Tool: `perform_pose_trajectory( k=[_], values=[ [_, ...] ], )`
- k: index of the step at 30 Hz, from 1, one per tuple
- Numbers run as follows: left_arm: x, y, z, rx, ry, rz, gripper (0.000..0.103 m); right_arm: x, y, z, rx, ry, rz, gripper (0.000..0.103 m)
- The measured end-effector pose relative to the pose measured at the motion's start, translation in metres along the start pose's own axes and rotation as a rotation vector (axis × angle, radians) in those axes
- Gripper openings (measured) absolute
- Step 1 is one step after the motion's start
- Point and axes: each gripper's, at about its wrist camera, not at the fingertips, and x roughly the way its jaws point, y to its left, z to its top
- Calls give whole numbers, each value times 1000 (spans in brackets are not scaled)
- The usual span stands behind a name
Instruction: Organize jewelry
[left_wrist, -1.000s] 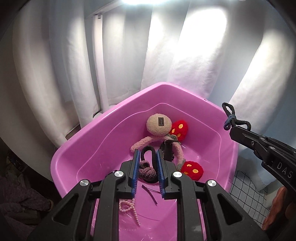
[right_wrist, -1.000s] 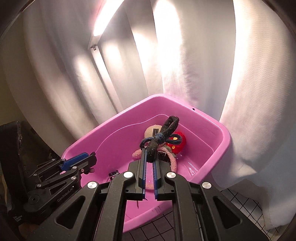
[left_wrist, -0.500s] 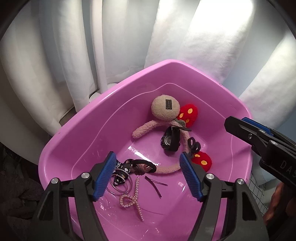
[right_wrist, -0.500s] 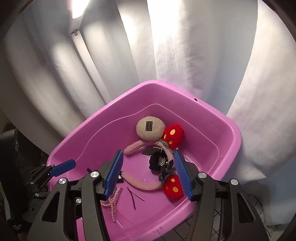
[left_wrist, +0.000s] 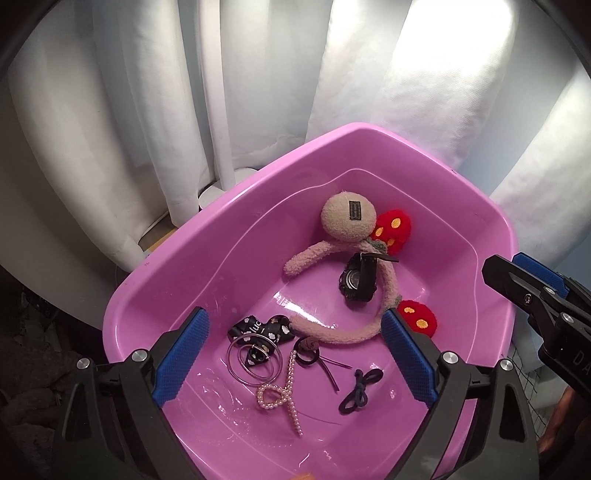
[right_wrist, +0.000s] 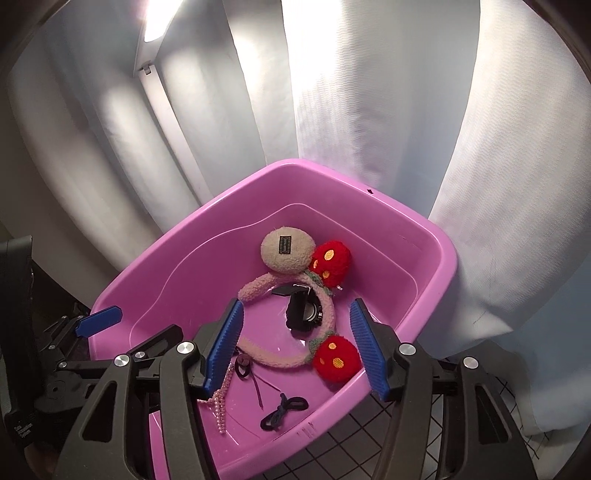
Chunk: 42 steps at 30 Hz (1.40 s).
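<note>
Left wrist view: we look down into a pink tub (left_wrist: 177, 280) set against white curtains (left_wrist: 122, 110).
Left tool (left_wrist: 293, 352): its jaws are opening and nothing sits between the blue pads; we see only jewelry on the tub floor past them.
Tub contents: a plush headband (left_wrist: 328, 332) with red mushroom ears curves around a black watch (left_wrist: 356, 280); nearer us lie a black printed bow (left_wrist: 258, 326), thin metal bangles (left_wrist: 251, 363), a pearl clip (left_wrist: 284, 395), a small dark hair tie (left_wrist: 308, 350), a thin hairpin (left_wrist: 330, 373) and a knotted dark hair tie (left_wrist: 360, 391).
Only here: the bow and the bangles, plus the right tool's finger (left_wrist: 517, 280) entering from the right edge.
Right wrist view: right tool (right_wrist: 297, 345) hangs over the tub (right_wrist: 436, 280), jaws opening, nothing gripped; the watch (right_wrist: 304, 312) and headband (right_wrist: 273, 356) lie beyond the pads.
Only here: black grid flooring (right_wrist: 354, 446) beside the tub, and the left tool's blue fingertip (right_wrist: 99, 320) over the far rim.
Shared: the knotted hair tie (right_wrist: 282, 406) lies loose on the tub floor.
</note>
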Motion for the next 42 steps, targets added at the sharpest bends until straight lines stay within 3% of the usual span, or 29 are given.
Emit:
perform_pose_trajectory(
  k=[42],
  values=[
    [0,-4,-2,-3,8,20,93,-1,7,-13,-6,15,-7,58]
  ],
)
